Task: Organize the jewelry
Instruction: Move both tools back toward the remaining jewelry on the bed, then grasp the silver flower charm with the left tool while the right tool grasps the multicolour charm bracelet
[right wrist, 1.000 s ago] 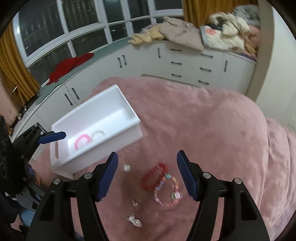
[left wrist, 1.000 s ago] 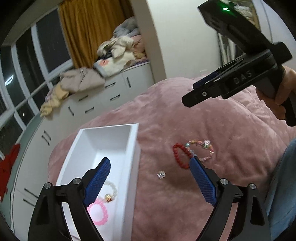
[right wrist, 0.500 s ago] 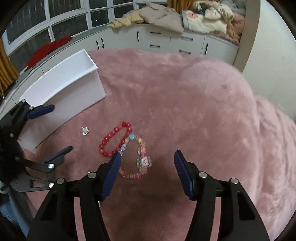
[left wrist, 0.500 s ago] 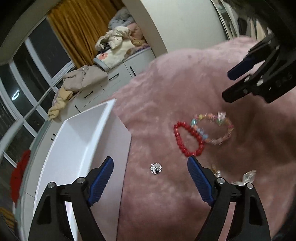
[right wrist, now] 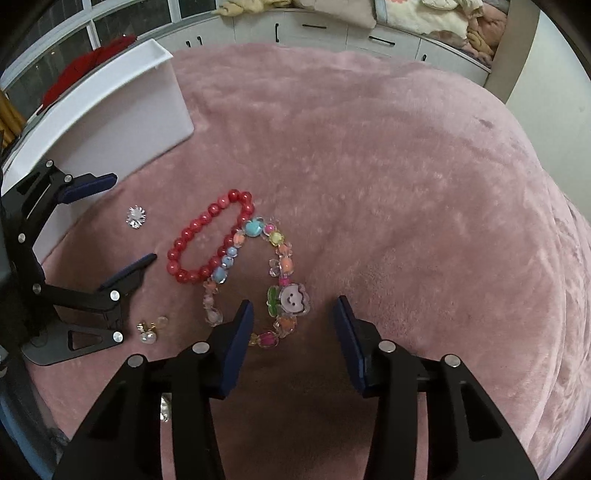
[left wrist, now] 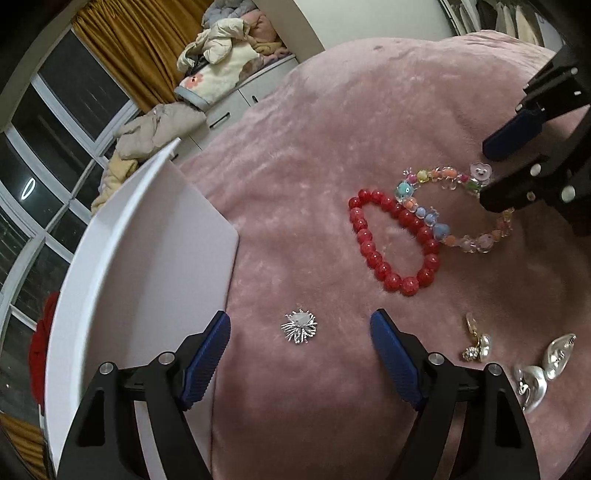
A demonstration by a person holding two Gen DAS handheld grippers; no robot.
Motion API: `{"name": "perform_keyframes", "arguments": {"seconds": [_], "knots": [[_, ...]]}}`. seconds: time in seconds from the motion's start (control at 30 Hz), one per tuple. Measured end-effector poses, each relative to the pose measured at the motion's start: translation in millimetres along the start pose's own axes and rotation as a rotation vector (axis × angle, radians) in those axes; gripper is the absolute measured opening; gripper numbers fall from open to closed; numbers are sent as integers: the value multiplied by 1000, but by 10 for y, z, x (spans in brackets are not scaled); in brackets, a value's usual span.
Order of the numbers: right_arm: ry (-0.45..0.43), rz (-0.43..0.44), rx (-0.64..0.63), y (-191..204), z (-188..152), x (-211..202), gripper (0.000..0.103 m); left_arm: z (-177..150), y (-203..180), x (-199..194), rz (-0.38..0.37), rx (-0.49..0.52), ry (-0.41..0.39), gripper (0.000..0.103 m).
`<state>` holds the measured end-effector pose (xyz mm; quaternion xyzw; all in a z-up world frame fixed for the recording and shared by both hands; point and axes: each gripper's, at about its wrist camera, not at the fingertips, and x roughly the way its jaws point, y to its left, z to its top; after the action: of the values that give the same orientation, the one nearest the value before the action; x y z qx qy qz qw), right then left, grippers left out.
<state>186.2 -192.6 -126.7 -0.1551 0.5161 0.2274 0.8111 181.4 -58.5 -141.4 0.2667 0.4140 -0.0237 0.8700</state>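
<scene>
On a pink plush blanket lie a red bead bracelet (left wrist: 395, 243) (right wrist: 207, 240), a multicoloured charm bracelet (left wrist: 458, 206) (right wrist: 273, 280) overlapping it, a silver starburst brooch (left wrist: 300, 327) (right wrist: 136, 216), a pearl earring (left wrist: 476, 343) (right wrist: 149, 330) and silver shell earrings (left wrist: 543, 369). My left gripper (left wrist: 300, 350) (right wrist: 110, 225) is open, low over the blanket, with the brooch just ahead between its fingers. My right gripper (right wrist: 293, 328) (left wrist: 495, 173) is open and straddles the near part of the charm bracelet.
A white box (left wrist: 147, 258) (right wrist: 110, 110) stands on the blanket left of the jewelry, its inside hidden from both views. White drawers (right wrist: 332, 33) with piled clothes, windows and a yellow curtain (left wrist: 147, 40) line the far wall.
Both grippers have dropped closer to the blanket. The left one has moved off the box toward the brooch. The right one has moved in over the charm bracelet.
</scene>
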Motion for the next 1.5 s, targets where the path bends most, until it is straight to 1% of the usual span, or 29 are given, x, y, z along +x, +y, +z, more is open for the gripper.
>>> {"name": "perform_keyframes", "arguments": {"seconds": [0.07, 0.1, 0.13, 0.17, 0.23, 0.27, 0.3, 0.4, 0.47, 0.5, 0.57, 0.83, 0.97, 1.07, 1.17, 1.43, 1.5], "knots": [[6, -4, -6, 8, 2, 30, 43, 11, 3, 48, -23, -7, 9, 74], [7, -5, -7, 9, 1, 36, 40, 10, 4, 64, -31, -8, 11, 70], [8, -2, -6, 6, 7, 42, 34, 11, 7, 84, -43, -10, 12, 65], [13, 14, 3, -4, 6, 52, 31, 10, 7, 98, -55, -13, 14, 63], [14, 29, 18, -29, 12, 55, 29, -3, 4, 116, -74, -21, 15, 57], [14, 36, 22, -31, 14, 48, 25, -6, 9, 118, -83, -28, 15, 55], [16, 45, 27, -30, 16, 51, 25, -12, 19, 117, -96, -38, 15, 51], [15, 53, 28, -31, 10, 44, 25, -58, 40, 110, -142, -93, 20, 47], [15, 68, 35, -42, 7, 45, 25, -60, 97, 126, -176, -132, 20, 41], [15, 76, 42, -58, 2, 36, 25, -62, 112, 134, -189, -143, 22, 32], [14, 84, 51, -71, 2, 37, 25, -56, 117, 133, -204, -155, 25, 24], [13, 106, 66, -76, -26, 19, 25, -19, 103, 108, -186, -155, 27, 25], [15, 111, 69, -86, -38, 13, 25, -45, 88, 28, -167, -163, 17, 25], [17, 113, 69, -92, -20, 33, 25, -56, 102, -17, -165, -170, 9, 26], [12, 119, 71, -91, -20, 24, 25, -60, 117, -45, -178, -174, 5, 25], [-48, 176, 97, -112, -37, -148, 24, 10, 158, -160, -193, -183, -24, 24], [-70, 204, 119, -136, -40, -229, 24, 30, 165, -199, -196, -185, -33, 24]]}}
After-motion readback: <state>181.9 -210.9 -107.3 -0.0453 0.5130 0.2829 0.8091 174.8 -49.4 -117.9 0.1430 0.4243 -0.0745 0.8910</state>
